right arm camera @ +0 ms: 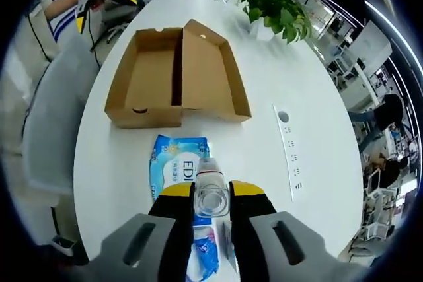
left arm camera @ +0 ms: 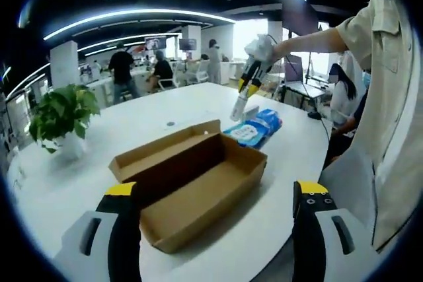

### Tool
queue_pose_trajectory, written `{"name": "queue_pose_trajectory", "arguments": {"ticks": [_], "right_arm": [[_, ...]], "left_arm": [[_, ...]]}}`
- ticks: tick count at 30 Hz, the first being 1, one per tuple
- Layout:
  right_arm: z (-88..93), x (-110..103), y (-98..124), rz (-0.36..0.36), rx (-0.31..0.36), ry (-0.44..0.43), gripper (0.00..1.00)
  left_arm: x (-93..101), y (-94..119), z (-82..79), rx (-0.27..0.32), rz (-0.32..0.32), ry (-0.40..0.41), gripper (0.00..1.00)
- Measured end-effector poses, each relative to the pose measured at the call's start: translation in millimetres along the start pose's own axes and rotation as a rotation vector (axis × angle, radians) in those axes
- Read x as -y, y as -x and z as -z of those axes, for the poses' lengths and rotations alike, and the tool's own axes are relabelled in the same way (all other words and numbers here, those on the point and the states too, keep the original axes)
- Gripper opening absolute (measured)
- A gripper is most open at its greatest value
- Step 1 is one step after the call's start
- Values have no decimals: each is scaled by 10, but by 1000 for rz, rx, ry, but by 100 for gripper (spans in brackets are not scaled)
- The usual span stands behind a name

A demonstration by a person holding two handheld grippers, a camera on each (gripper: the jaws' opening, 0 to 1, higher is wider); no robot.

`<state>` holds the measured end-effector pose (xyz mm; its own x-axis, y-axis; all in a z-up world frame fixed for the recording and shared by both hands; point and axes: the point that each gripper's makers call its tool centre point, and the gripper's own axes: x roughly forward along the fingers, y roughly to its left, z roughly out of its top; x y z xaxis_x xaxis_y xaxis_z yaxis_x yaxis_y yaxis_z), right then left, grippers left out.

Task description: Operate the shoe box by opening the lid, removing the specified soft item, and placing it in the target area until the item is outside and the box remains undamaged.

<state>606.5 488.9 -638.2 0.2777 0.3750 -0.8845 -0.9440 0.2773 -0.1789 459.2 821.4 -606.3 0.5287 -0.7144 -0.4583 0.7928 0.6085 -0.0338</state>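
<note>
1. clear plastic shows between the jaws of the right gripper (right arm camera: 211, 197): it is clamped on a small clear bottle (right arm camera: 211, 189), held above the blue wipes pack (right arm camera: 177, 163), which lies on the white table (right arm camera: 277, 70) just outside the box.
2. left gripper (left arm camera: 221, 193) hangs wide apart and empty, near the box.
3. cardboard shoe box (right arm camera: 175, 80) lies open, lid folded back, interior bare, no damage visible. opening looks done; whether the held bottle is the specified soft item i cannot tell, and it is not yet set down.
4. beyond it stand a potted plant (left arm camera: 63, 113) and an open office with people at desks (left arm camera: 139, 67).
</note>
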Motion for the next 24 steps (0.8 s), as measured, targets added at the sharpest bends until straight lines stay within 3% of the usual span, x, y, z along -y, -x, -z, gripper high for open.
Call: {"name": "queue_pose_trajectory", "arguments": {"ticks": [15, 24], "right_arm": [[172, 226, -293, -25, -104, 9, 17], [187, 290, -434, -45, -141, 30, 17]], "left_arm": [[54, 56, 3, 5, -17, 7, 100], [62, 47, 75, -28, -15, 14, 100]]}}
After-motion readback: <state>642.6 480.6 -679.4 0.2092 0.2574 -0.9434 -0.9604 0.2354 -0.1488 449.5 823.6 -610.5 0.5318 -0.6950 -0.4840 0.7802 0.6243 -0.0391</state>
